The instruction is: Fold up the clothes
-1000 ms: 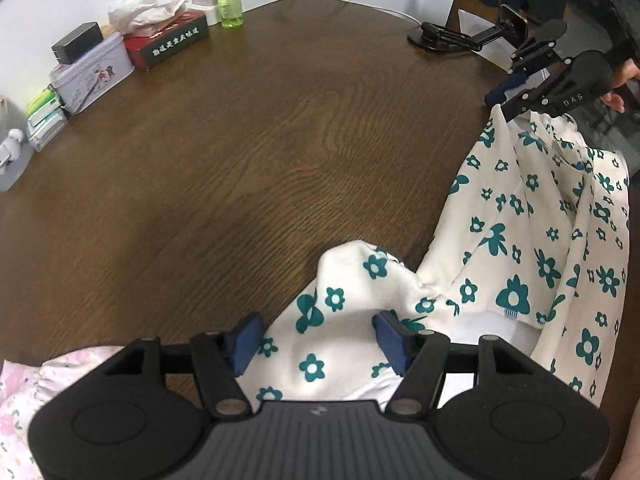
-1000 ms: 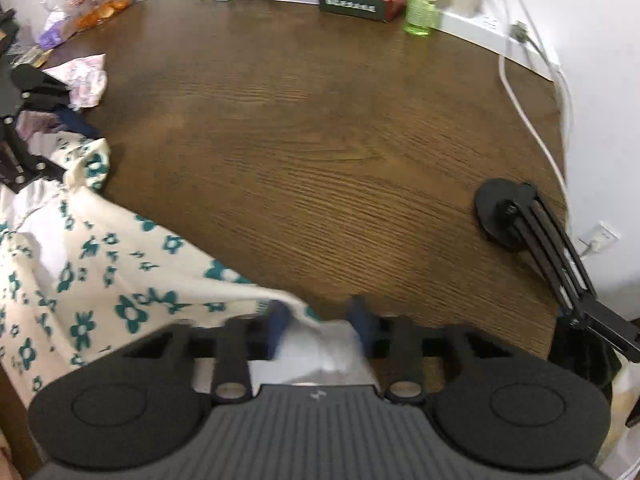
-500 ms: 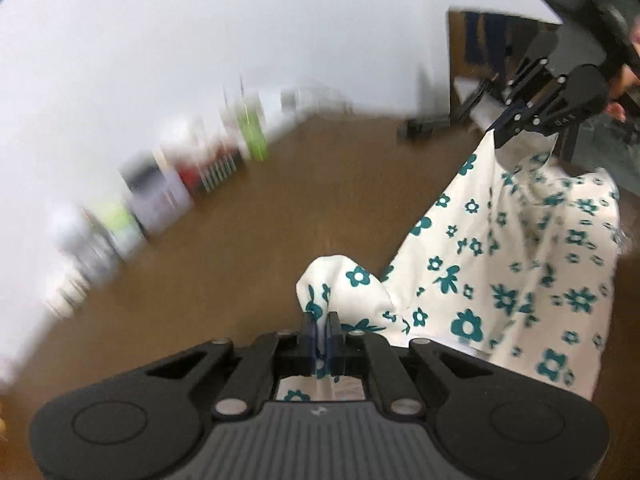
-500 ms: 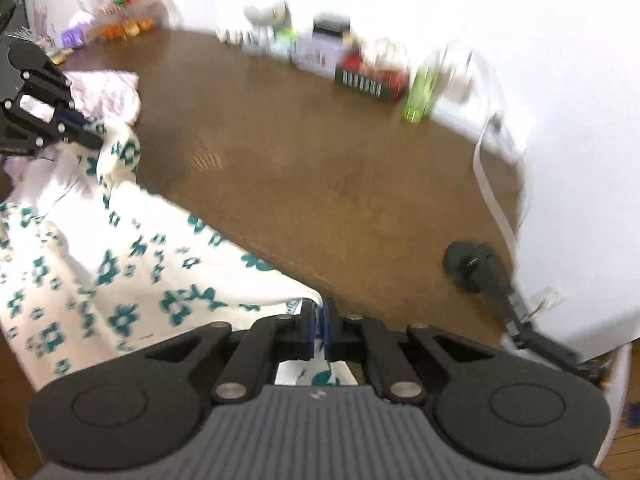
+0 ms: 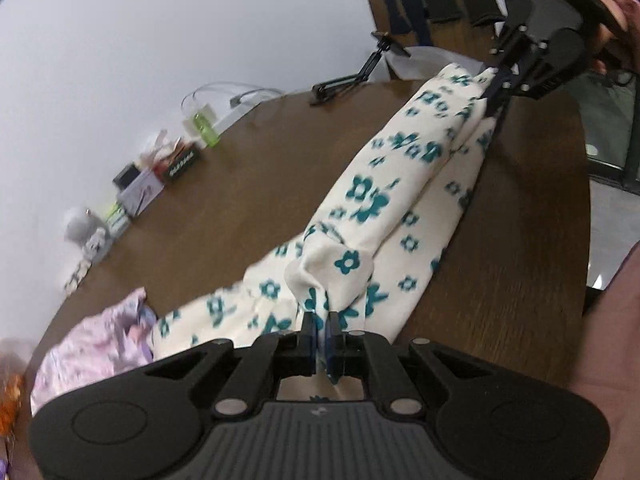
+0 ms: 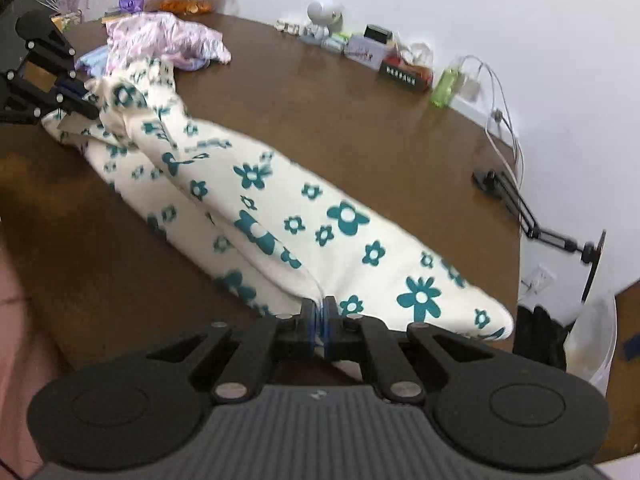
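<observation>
you: both tongs, left tongs (image 5: 319,336) and right tongs (image 6: 319,322), clenched on floral garment (image 6: 280,208), open second ago. garment now lifted, stretched above worktop (image 6: 360,128); ready for spreading or folding.

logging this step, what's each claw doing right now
Left claw: closed on the cream cotton garment with teal flowers.
Right claw: closed on its other end.

The floral garment (image 6: 280,208) stretches across the table (image 6: 360,132), apparently touching the crumpled clothes (image 6: 168,38).
</observation>
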Demonstrator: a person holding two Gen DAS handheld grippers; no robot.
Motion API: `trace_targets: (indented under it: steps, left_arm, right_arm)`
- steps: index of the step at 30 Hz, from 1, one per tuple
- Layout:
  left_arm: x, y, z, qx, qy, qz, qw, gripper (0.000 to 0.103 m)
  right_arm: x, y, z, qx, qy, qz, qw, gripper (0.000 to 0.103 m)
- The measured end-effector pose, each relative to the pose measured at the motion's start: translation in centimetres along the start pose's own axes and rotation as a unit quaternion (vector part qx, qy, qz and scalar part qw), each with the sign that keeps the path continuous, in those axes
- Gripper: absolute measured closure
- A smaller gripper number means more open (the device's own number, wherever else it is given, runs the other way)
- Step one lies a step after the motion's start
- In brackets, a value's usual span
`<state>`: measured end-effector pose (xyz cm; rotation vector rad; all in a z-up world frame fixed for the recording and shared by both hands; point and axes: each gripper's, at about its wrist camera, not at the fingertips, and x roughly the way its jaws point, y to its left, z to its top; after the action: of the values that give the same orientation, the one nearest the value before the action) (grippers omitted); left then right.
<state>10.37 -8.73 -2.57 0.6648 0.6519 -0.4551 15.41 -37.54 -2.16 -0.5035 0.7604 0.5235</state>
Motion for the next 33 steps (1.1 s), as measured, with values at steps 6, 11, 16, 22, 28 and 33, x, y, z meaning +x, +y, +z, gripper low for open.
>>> trace_targets:
  steps: [6,11,16,22,28,33]
  left_arm:
    - [0.2,-0.3,-0.7,0.003,0.017,-0.015,0.9997,0.091]
    - [-3.5,1.8,-1.6,-0.029,-0.011,-0.042,0.9986,0.070]
    - [-4.9,5.8,1.4,-0.089,-0.059,-0.031,0.9938,0.062]
    - [0.7,4.4,4.7,-0.081,-0.027,-0.055,0.9949,0.071]
    - [1.8,2.4,2.9,-0.052,-0.006,-0.072,0.9960,0.053]
    - [1.7,2.3,1.7,-0.047,0.000,-0.072,0.9963,0.053]
  right_arm:
    - [0.5,1.0,-1.2,0.006,0.001,-0.018,1.000,0.094]
    - [-2.5,-0.7,-1.2,0.083,-0.043,0.011,0.996,0.066]
    - [-3.5,-1.5,0.9,0.167,-0.103,0.046,0.979,0.063]
    - [0.6,1.5,4.8,0.161,-0.091,0.038,0.982,0.063]
    - [1.5,2.6,3.3,0.166,-0.080,0.006,0.983,0.063]
    - [1.7,0.8,1.4,0.214,-0.072,-0.032,0.974,0.063]
